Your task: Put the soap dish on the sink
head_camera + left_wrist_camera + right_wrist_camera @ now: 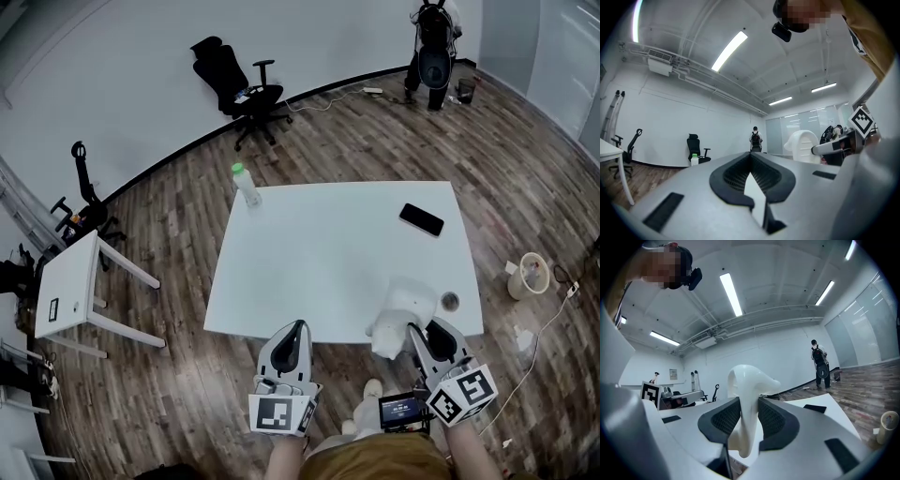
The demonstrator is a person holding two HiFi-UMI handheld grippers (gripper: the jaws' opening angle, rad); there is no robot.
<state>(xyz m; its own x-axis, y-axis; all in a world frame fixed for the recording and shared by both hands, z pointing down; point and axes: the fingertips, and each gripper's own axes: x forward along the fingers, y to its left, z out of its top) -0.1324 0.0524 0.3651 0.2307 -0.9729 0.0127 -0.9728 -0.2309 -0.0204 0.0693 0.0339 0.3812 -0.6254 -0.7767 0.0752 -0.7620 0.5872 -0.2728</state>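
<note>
The soap dish (pixel 403 314) is a white moulded piece over the front right edge of the white table (pixel 319 253). My right gripper (pixel 418 332) is shut on it from the near side. In the right gripper view the soap dish (pixel 746 380) stands upright, pinched between the black pads (pixel 725 420) of the right gripper (pixel 744 404). My left gripper (pixel 297 326) hangs just off the table's front edge, left of the dish, its jaws together on nothing. The left gripper view shows the left gripper (pixel 751 158) and, to its right, the soap dish (pixel 805 145).
On the table lie a clear bottle with a green cap (pixel 247 185) at the far left corner, a black phone (pixel 421 219) at the right and a small dark round object (pixel 450 301) beside the dish. A small white side table (pixel 70 286) stands left; an office chair (pixel 239 89) and a person (pixel 433 42) are behind.
</note>
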